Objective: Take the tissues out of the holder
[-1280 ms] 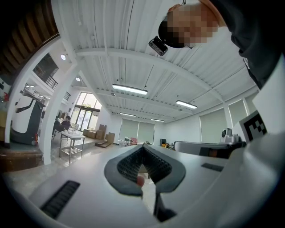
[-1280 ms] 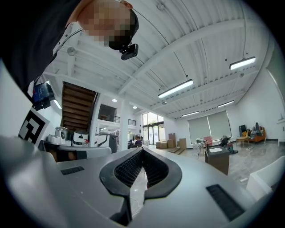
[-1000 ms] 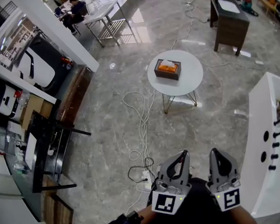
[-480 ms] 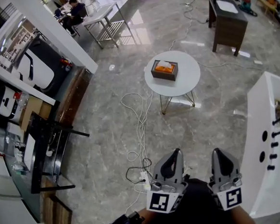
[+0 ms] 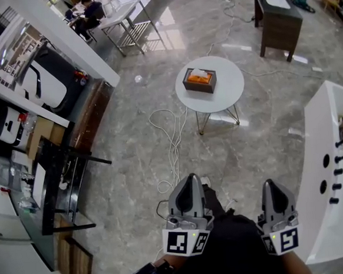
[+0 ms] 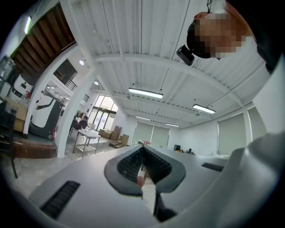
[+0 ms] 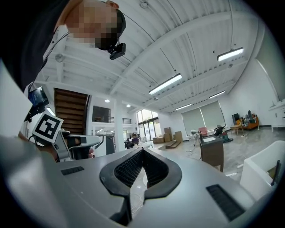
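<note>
The head view looks steeply down from above and behind the left gripper [image 5: 191,178] and right gripper [image 5: 271,183], both close at its lower edge, with the round table [image 5: 229,87] far ahead of their tips. Each gripper view sits low just behind its own jaws, facing along them about level. A seated person [image 5: 88,13] far ahead-left of the tongs shows in all three views, and the dark cabinet [image 5: 277,16] ahead-right shows in the head and right gripper views.

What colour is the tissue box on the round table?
Dark brown, with orange on top; the head view shows the tissue holder best.
</note>
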### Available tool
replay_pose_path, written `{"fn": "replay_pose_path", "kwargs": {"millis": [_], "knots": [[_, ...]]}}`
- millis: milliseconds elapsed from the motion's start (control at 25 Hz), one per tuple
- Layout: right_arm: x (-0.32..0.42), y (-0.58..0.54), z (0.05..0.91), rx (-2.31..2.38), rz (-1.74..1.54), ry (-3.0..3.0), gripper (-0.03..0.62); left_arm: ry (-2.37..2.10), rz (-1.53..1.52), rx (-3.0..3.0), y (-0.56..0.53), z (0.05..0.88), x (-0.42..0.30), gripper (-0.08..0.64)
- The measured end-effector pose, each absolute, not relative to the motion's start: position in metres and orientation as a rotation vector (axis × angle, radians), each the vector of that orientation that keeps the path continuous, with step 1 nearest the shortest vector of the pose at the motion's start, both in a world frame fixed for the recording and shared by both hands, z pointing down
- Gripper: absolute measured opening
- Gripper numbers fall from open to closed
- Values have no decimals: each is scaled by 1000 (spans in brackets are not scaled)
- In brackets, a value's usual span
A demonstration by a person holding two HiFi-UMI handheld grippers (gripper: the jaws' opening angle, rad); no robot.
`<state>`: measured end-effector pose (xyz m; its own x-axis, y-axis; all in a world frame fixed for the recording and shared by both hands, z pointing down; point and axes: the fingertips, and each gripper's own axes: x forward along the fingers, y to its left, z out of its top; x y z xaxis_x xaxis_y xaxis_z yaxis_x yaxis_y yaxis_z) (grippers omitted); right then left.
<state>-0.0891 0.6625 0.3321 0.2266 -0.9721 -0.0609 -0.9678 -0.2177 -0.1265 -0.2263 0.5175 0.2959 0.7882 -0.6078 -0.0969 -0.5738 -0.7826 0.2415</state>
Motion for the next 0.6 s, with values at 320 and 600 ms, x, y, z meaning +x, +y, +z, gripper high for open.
{"fn": "replay_pose_path", "kwargs": {"millis": [320, 600], "knots": [[-71, 665, 340, -2352, -49, 1812, 6, -854, -175, 2806, 525, 316, -201, -2], [-49, 649, 337, -2418, -24, 1776, 6, -831, -181, 2780, 494, 326, -188, 0]]}}
